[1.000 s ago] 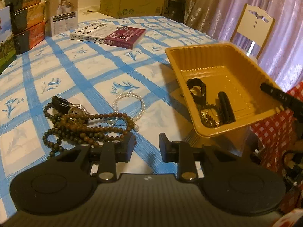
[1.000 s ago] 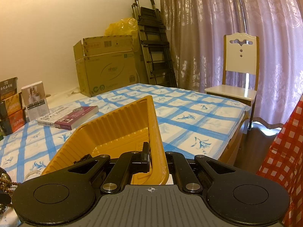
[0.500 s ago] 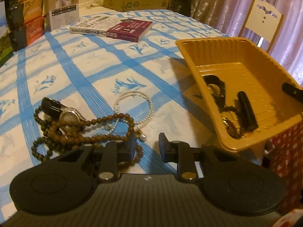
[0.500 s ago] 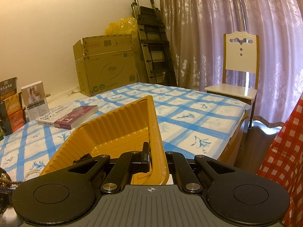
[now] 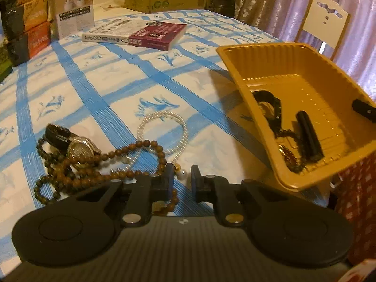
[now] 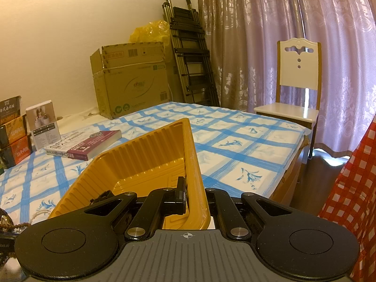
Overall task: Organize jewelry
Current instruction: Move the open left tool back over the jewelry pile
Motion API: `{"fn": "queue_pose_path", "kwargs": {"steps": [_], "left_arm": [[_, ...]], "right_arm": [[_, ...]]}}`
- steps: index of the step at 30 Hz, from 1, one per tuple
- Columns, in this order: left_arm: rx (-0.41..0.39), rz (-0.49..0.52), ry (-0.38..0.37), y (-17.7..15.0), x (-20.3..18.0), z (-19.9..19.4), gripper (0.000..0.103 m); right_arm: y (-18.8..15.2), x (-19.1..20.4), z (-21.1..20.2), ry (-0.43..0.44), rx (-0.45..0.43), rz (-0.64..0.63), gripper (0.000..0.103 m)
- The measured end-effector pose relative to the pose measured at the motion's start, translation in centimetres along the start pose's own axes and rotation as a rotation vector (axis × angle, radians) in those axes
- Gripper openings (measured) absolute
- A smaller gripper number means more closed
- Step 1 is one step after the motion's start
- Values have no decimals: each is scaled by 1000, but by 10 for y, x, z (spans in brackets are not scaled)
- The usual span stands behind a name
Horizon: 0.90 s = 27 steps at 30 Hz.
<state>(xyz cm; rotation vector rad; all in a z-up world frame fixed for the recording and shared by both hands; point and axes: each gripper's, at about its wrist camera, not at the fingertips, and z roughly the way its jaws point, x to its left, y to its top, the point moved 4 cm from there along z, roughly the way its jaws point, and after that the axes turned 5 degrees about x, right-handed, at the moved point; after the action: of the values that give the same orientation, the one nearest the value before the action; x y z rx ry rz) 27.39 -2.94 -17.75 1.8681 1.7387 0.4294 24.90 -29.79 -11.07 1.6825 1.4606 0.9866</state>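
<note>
A yellow tray (image 5: 277, 54) is tilted at the table's right edge, holding a black watch (image 5: 270, 105), a black stick (image 5: 309, 138) and dark beads. My right gripper (image 6: 196, 197) is shut on the tray's rim (image 6: 195, 164); one of its fingers (image 5: 364, 110) shows in the left wrist view. On the cloth lie a pearl bracelet (image 5: 164, 127), a brown bead necklace (image 5: 112, 164) and a silver watch (image 5: 77, 148). My left gripper (image 5: 182, 178) is open, low over the pearl strand's end and the brown beads.
A book (image 5: 141, 35) lies at the back of the blue-checked table (image 5: 94, 89). Boxes (image 5: 25, 21) stand at the back left. A white chair (image 6: 298, 89), a cardboard box (image 6: 134, 77) and a folded ladder (image 6: 190, 47) stand beyond the table.
My left gripper has moved forward and down toward the beads and pearl strand, which now lie between and under its fingers. The right gripper still holds the tray.
</note>
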Motion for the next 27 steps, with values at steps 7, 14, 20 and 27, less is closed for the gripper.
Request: {"fn": "queue_pose_path", "kwargs": {"steps": [7,14,20,27], "left_arm": [[-7,-34,22,3,1,7,13],[-18,-21,31,6,0,11,13],[-33,39,41,3,-6,7,11],[-83,83,17,7,-15,-16,11]], "right_arm": [[-1,0,1,0,1,1,5],[0,0,0,0,1,0,5],[0,0,0,0,1,-1,5],[-1,0,1,2,1,-3,5]]}}
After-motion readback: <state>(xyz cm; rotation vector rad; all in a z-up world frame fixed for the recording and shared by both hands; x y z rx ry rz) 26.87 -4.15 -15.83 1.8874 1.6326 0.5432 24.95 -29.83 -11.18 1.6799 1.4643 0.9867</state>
